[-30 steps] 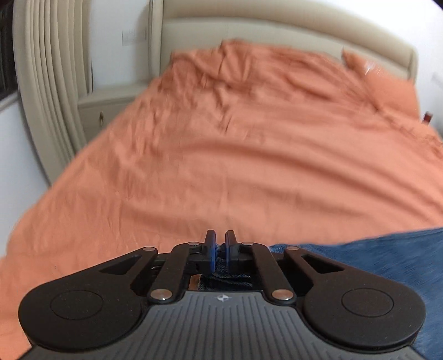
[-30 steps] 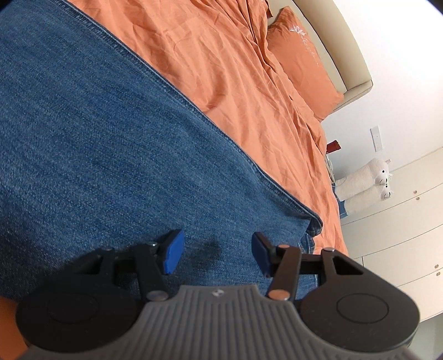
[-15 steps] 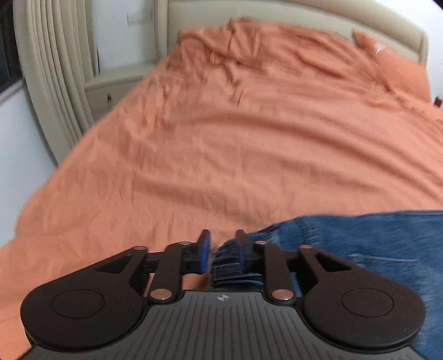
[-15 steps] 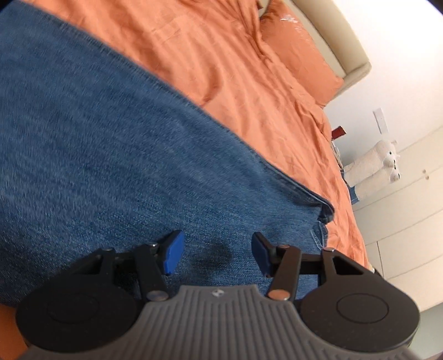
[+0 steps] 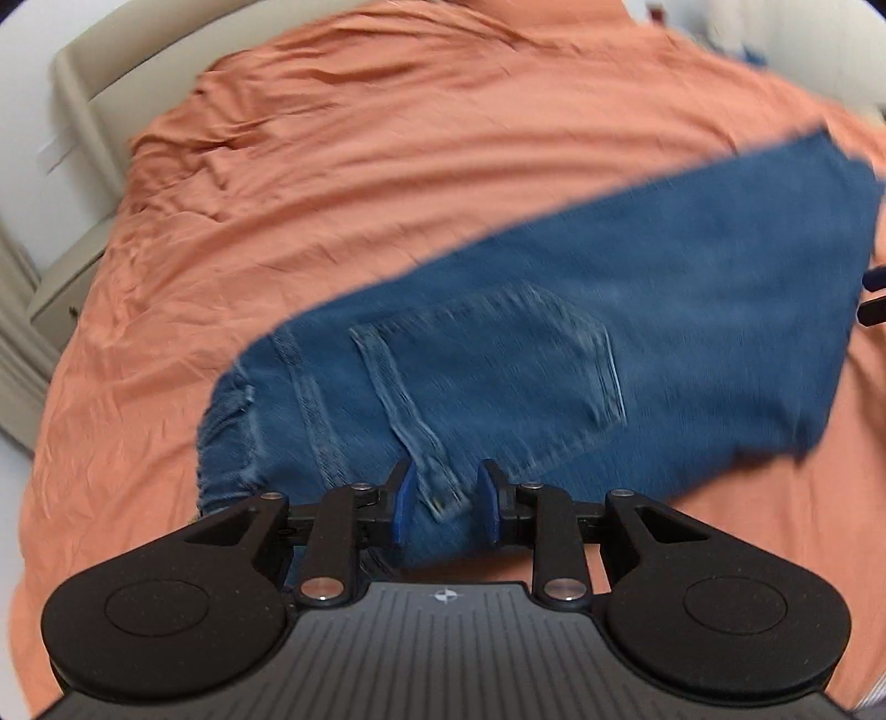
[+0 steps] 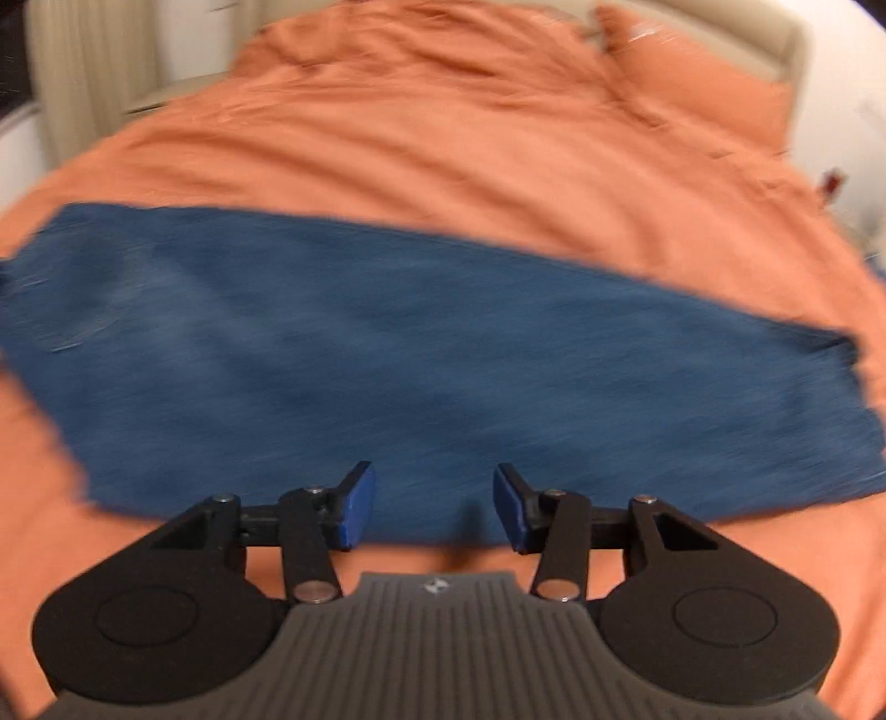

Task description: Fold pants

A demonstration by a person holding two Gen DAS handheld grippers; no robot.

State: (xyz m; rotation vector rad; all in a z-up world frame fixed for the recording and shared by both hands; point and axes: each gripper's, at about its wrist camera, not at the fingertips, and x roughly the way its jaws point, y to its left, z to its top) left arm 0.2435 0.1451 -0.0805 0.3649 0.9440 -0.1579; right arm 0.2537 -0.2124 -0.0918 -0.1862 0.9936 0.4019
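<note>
Blue denim pants lie flat on the orange bedspread, folded lengthwise, back pocket facing up. My left gripper is open above the waistband end, a belt loop showing between its blue pads. In the right wrist view the pants stretch across the bed as a long band. My right gripper is open and empty, over the near edge of the denim. The right gripper's tip shows at the right edge of the left wrist view.
A beige padded headboard stands at the far end with an orange pillow before it. A bedside cabinet and curtains are at the left.
My left gripper opened and let go of the waistband, then pulled back and tilted down over the pants. My right gripper stayed open and drew back to the pants' near edge. Both views swung.
</note>
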